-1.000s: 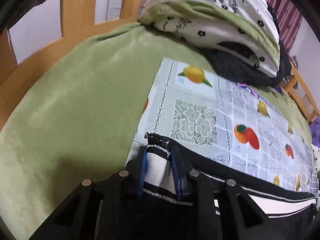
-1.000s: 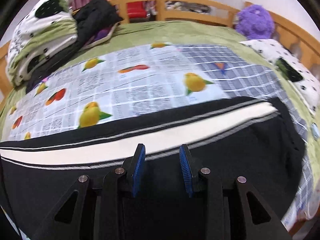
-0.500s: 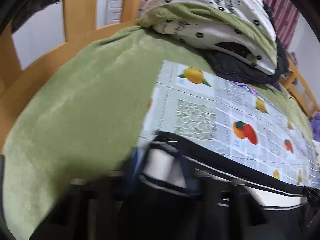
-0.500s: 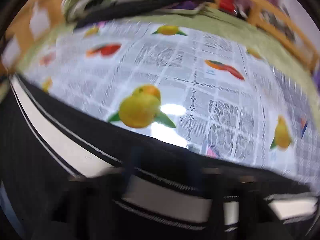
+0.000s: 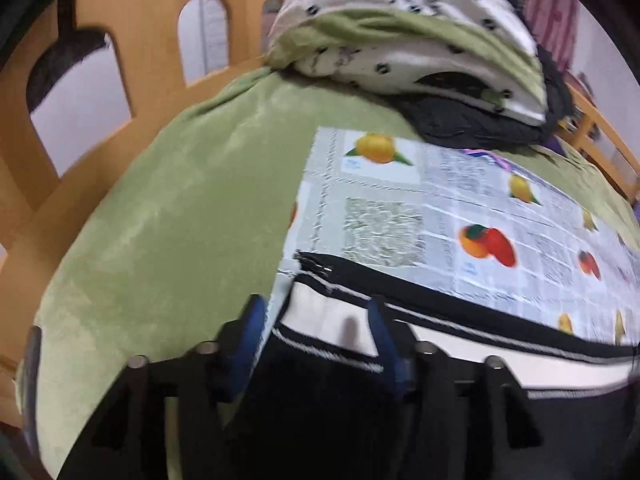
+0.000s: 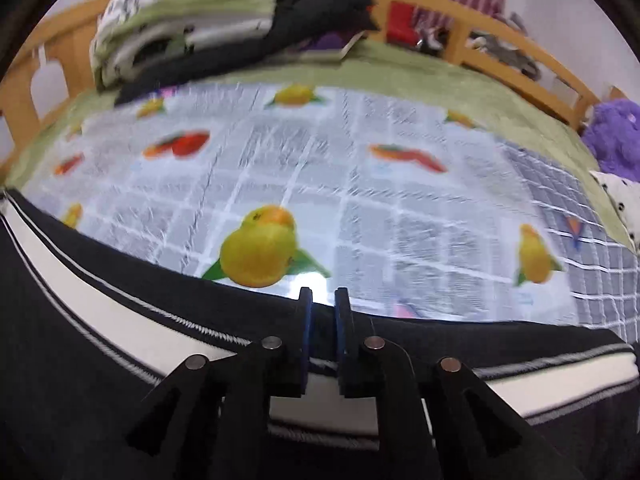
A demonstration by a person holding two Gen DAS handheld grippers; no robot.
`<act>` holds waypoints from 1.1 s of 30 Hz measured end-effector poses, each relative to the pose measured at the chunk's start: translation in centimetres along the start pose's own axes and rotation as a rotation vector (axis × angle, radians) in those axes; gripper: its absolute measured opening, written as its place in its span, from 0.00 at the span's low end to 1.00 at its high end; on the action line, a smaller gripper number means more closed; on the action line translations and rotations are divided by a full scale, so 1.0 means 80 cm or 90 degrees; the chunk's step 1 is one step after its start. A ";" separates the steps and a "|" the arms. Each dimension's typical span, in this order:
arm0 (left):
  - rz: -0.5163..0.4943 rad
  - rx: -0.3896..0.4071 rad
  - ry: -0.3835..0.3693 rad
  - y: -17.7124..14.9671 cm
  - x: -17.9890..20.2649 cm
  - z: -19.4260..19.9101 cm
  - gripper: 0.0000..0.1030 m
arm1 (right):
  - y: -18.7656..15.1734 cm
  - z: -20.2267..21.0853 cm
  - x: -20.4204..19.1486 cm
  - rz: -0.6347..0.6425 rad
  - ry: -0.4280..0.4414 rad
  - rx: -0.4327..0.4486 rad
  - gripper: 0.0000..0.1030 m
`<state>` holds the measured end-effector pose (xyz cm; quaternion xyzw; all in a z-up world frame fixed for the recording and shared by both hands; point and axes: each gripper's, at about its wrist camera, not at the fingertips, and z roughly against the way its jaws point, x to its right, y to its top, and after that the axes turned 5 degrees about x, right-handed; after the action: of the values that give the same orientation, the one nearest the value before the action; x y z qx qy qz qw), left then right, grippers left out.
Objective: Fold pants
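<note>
Black pants (image 5: pixel 480 304) with a white side stripe lie flat on a fruit-print sheet (image 5: pixel 440 200) over the bed. My left gripper (image 5: pixel 316 320) straddles the striped end of the pants. Its jaws are opening and the blue pads stand wide, clear of the cloth between them. In the right wrist view the pants (image 6: pixel 80 360) fill the lower part. My right gripper (image 6: pixel 324 308) sits at their far black edge, where the sheet (image 6: pixel 360 200) begins. Its jaws are opening from a narrow gap, and the edge of the cloth lies between the pads.
A green blanket (image 5: pixel 180 220) covers the bed left of the sheet. Folded bedding (image 5: pixel 400 20) and a black garment (image 6: pixel 320 4) are piled at the far side. A wooden bed rail (image 6: pixel 500 52) runs around the bed. A purple plush toy (image 6: pixel 616 136) sits at the right.
The left jaws were shut on the striped end and have spread wide. The right gripper went from over the stripe to the pants' far edge, with its jaws now closer together.
</note>
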<state>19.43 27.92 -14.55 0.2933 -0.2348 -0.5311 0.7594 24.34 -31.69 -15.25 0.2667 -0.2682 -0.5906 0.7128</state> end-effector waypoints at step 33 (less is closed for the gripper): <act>0.030 -0.105 -0.113 -0.094 0.057 0.060 0.55 | -0.059 0.099 0.082 -0.220 -0.063 -0.021 0.44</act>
<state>12.68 20.65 -16.15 0.1756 -0.2635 -0.5545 0.7696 16.54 -39.39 -12.45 0.2673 -0.2435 -0.7213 0.5908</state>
